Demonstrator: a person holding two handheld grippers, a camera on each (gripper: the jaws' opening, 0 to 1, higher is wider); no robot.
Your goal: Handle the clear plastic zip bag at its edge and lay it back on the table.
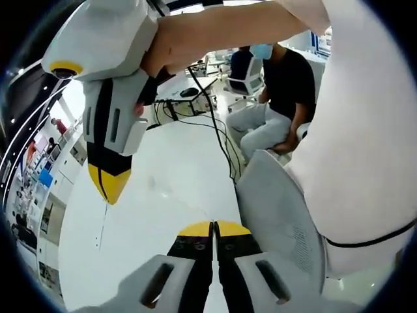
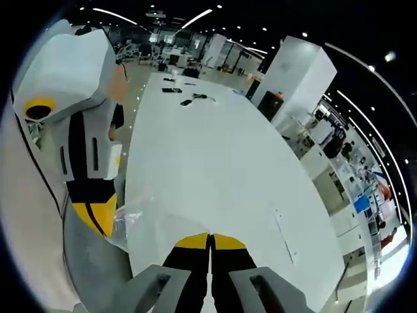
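Note:
The clear plastic zip bag [image 2: 133,218] lies crumpled at the near left edge of the white table [image 2: 215,163], partly overhanging it. In the right gripper view my left gripper [image 2: 96,222] points down with its yellow tips right beside the bag, touching or nearly touching it; I cannot tell whether plastic is pinched. In its own view my left gripper [image 1: 213,228] has its jaws closed with nothing visible between them. My right gripper [image 2: 210,241] is shut and empty above the table. It also hangs above the table [image 1: 163,189] as the right gripper [image 1: 109,189], tips together.
A grey mesh chair [image 1: 280,215] stands against the table edge under my left hand. A seated person [image 1: 277,85] is beyond the table's far end, near cables [image 1: 195,98]. Small dark items [image 2: 186,98] lie at the far end. A white pillar [image 2: 293,78] rises to the right.

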